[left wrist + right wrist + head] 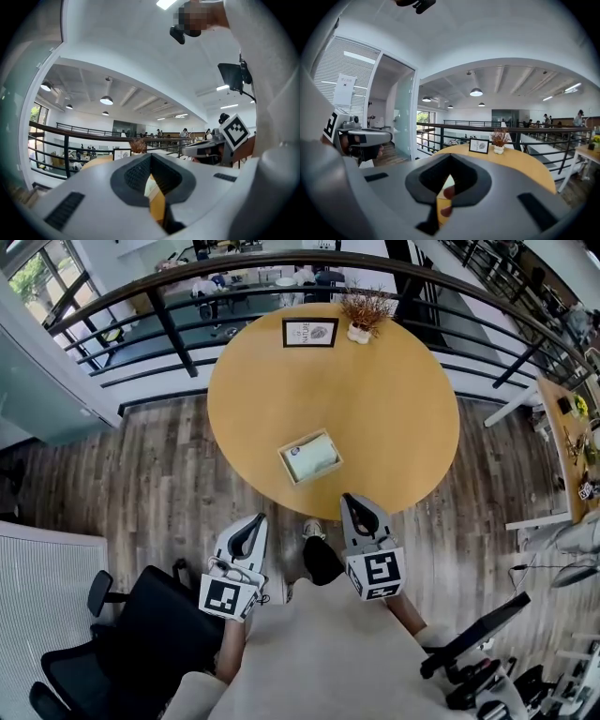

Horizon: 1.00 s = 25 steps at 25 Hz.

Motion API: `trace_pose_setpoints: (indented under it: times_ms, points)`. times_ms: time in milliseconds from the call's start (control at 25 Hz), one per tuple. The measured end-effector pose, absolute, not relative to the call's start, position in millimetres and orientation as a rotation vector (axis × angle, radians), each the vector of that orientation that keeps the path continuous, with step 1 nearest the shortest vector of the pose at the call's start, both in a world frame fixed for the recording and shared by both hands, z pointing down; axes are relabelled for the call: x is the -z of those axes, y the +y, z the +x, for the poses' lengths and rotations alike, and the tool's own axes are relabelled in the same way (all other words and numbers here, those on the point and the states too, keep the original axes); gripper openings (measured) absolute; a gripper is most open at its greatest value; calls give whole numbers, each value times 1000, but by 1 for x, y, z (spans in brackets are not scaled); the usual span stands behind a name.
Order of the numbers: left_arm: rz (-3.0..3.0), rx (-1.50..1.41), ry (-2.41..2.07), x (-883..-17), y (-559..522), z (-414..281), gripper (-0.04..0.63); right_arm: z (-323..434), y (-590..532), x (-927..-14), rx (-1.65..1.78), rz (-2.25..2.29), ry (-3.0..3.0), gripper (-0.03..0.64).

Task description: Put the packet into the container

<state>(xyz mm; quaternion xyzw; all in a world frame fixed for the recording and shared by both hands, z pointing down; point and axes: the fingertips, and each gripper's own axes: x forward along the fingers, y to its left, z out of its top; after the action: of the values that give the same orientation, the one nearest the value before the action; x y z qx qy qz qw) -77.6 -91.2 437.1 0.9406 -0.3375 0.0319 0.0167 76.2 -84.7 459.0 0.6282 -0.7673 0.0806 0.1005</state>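
Observation:
A small tan-rimmed container [330, 441] sits on the round wooden table [394, 409], near its front edge. A pale packet [310, 457] lies inside it. My left gripper [255, 519] hangs off the table's front edge, below and left of the container, jaws shut and empty. My right gripper [350, 499] reaches just over the table edge, right of and below the container, also shut with nothing held. In the left gripper view the left gripper [150, 157] points at the table with its pads together. The right gripper [449, 157] looks the same in its own view.
A framed sign [309, 332] and a dried plant in a white pot [364, 317] stand at the table's far side, by a black railing [169, 320]. A black office chair [141, 634] is at lower left. Another table [562, 442] stands at right.

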Motion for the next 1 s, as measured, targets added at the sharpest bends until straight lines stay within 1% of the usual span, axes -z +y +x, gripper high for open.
trace_pose_setpoints:
  times_ms: [200, 480, 1000]
  points:
    - [2939, -77, -1000, -441, -62, -88, 5, 58, -49, -460, -223, 1897, -2230, 5]
    - [2955, -70, -950, -444, -34, -85, 5, 58, -13, -466, -227, 1943, -2177, 3]
    - [2963, -76, -957, -445, -18, -78, 5, 65, -5, -464, -188, 1954, -2185, 3]
